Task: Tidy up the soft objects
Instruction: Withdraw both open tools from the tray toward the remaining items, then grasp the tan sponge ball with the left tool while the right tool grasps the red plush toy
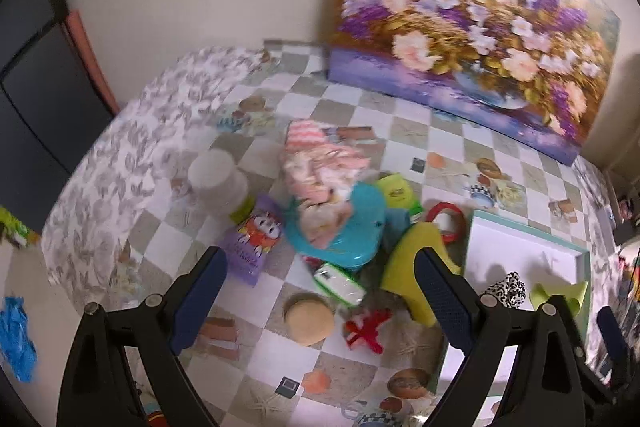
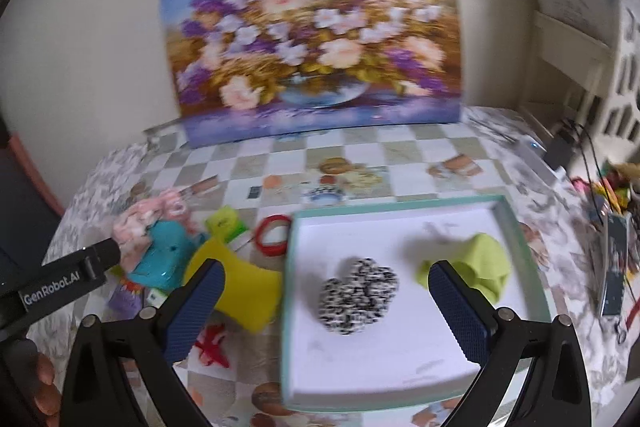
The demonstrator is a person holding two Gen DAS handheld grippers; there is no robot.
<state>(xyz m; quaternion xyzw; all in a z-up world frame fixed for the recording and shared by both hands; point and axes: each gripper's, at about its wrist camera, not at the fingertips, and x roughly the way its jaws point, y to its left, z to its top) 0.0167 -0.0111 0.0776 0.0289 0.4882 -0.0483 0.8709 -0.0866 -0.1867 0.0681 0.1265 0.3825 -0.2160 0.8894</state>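
**Soft things half sorted on the checked table**

White inside and teal at the rim, the shallow tray (image 2: 516,227) sits on the checked table (image 2: 360,147) and holds two soft things: a black-and-white speckled heart cushion (image 2: 358,293) near its middle and a lime-green cloth (image 2: 486,267) to the right of it, apart from each other. The right gripper (image 2: 324,307) hangs over the tray with its blue-padded fingers (image 2: 460,311) wide apart, empty.

Left of the tray, a yellow sponge (image 2: 240,287) lies just beside the tray wall, with a red ring (image 2: 274,231) behind it and a red starfish toy (image 2: 214,345) in front. The left gripper (image 1: 320,303) also has its fingers (image 1: 200,295) spread, gripping nothing, above a round tan puff (image 1: 308,319). Beyond it a teal toy (image 1: 356,227) carries a pink-and-white knitted bundle (image 1: 320,163). A purple packet (image 1: 256,239) shows a cartoon face; its print is too blurred to read. The only legible writing is "GenRobot.AI", on the left gripper's black body in the right wrist view.
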